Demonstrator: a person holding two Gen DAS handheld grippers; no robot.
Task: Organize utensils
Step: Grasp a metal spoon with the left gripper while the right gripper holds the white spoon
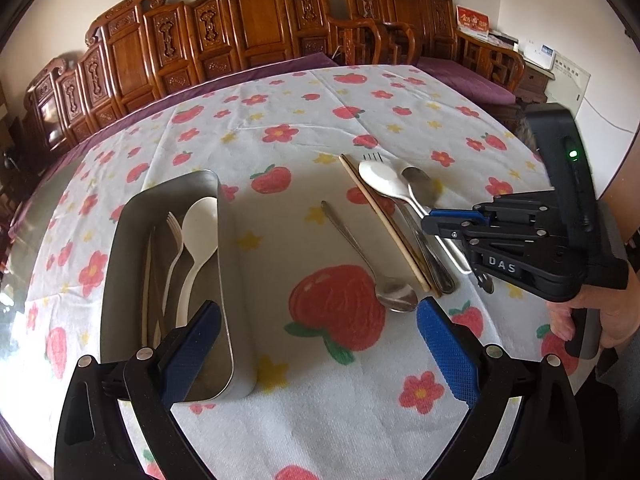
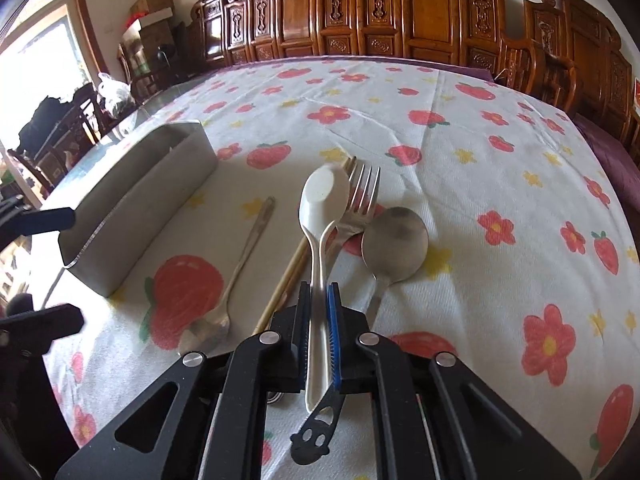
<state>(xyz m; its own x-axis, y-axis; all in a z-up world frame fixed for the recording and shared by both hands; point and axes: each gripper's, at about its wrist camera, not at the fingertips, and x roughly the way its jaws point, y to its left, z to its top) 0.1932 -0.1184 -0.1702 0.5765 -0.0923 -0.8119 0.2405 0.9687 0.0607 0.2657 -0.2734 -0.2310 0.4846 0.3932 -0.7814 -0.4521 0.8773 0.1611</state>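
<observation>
A steel tray [image 1: 236,280] [image 2: 132,200] at the left holds a white spoon [image 1: 198,236], a fork [image 1: 174,248] and chopsticks [image 1: 146,280]. On the cloth lie a small steel spoon [image 1: 360,256] [image 2: 236,272], chopsticks [image 1: 380,220] [image 2: 288,276], a fork [image 2: 360,204], a large steel spoon [image 1: 420,196] [image 2: 394,246] and a white spoon [image 1: 380,180] [image 2: 322,208]. My right gripper [image 2: 319,308] [image 1: 444,224] is shut on the white spoon's handle. My left gripper [image 1: 316,344] is open and empty above the cloth beside the tray.
The table carries a white cloth with red fruit and flowers [image 1: 340,308] [image 2: 500,160]. Carved wooden chairs [image 1: 248,20] [image 2: 420,8] line the far side. A purple cushion [image 1: 460,76] lies behind the table. Clutter [image 2: 116,96] stands at the far left.
</observation>
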